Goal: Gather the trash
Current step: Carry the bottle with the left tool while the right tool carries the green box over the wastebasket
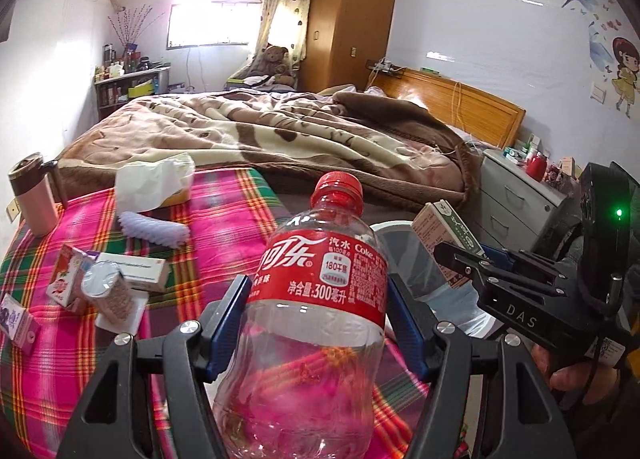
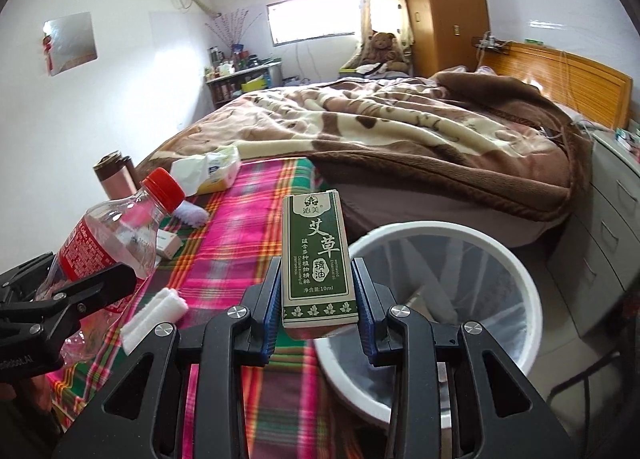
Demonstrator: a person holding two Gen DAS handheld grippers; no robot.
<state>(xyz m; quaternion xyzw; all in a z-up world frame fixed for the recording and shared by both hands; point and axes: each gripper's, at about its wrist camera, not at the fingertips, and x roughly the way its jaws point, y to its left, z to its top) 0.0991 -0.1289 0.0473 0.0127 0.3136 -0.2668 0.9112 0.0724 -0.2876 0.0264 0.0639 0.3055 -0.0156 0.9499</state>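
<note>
White bin (image 2: pixel 516 271) holds only a liner; left gripper (image 1: pixel 316 323) clamps empty bottle (image 1: pixel 320 271), right gripper (image 2: pixel 318 291) pinches green box (image 2: pixel 316 255).

1. The bottle (image 1: pixel 316 299) was clear glossy plastic with a shiny red label and a ribbed red plastic cap.
2. The small box (image 2: pixel 318 259) was matt printed cardboard in green.
3. The bin (image 2: pixel 516 267), just beside the plaid cloth (image 1: pixel 224 227), was smooth white plastic lined with a thin see-through bag.
4. The plaid cloth was woven fabric, matt.
5. The blanket (image 1: pixel 280 131) beyond the plaid cloth was thick, fuzzy fleece.
6. The wardrobe (image 1: pixel 352 19) and headboard (image 1: pixel 472 103) behind the blanket were wood with a satin finish.
7. The left gripper (image 1: pixel 316 323) and right gripper (image 2: pixel 318 295) were matt black plastic with bright metal screws and ribbed blue pads.
</note>
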